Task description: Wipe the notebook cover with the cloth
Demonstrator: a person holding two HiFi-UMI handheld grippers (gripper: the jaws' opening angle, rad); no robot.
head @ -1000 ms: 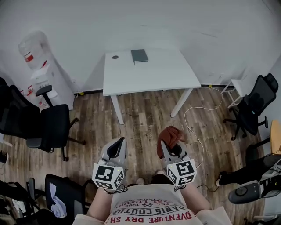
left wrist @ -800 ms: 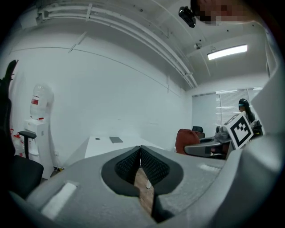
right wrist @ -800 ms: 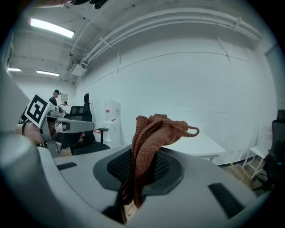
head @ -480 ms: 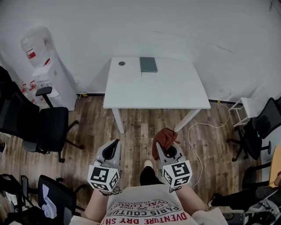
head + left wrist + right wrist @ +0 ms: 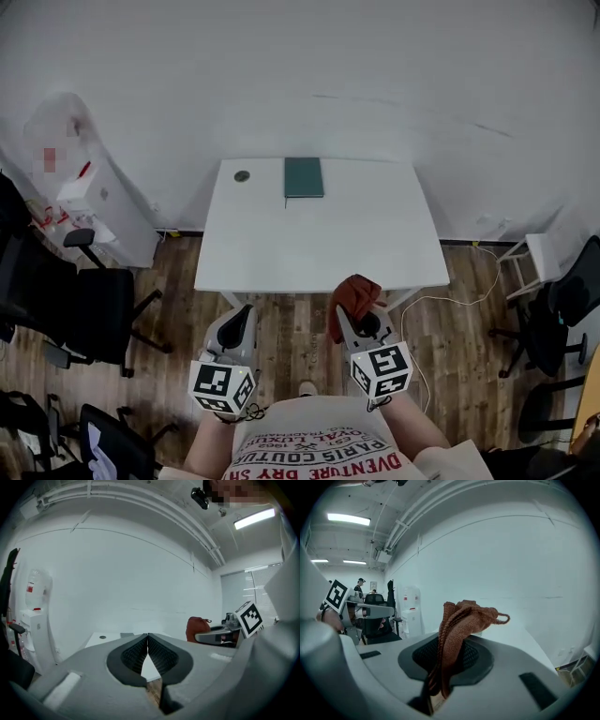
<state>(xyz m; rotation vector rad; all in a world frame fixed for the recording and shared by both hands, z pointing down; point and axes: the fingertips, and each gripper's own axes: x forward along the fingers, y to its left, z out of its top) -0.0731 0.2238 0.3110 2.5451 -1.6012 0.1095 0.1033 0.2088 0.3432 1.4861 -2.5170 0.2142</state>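
A dark green notebook (image 5: 303, 177) lies flat near the far edge of the white table (image 5: 319, 253). My right gripper (image 5: 344, 312) is shut on a rust-brown knitted cloth (image 5: 356, 295), which bunches up above its jaws; the cloth (image 5: 459, 620) fills the middle of the right gripper view. My left gripper (image 5: 242, 319) is shut with nothing in it, its pads (image 5: 140, 652) meeting at the tips. Both grippers hang short of the table's near edge, well away from the notebook. The cloth (image 5: 198, 628) and the right gripper also show in the left gripper view.
A small round dark object (image 5: 242, 175) sits on the table left of the notebook. A water dispenser (image 5: 66, 178) stands at the left wall. Black office chairs (image 5: 70, 305) stand at the left, more chairs (image 5: 558, 319) and a white stool (image 5: 539, 258) at the right. A cable (image 5: 450, 305) lies on the wood floor.
The view has moved toward the table, which now lies closer below. Both grippers keep their positions relative to the body; the cloth stays in the right gripper.
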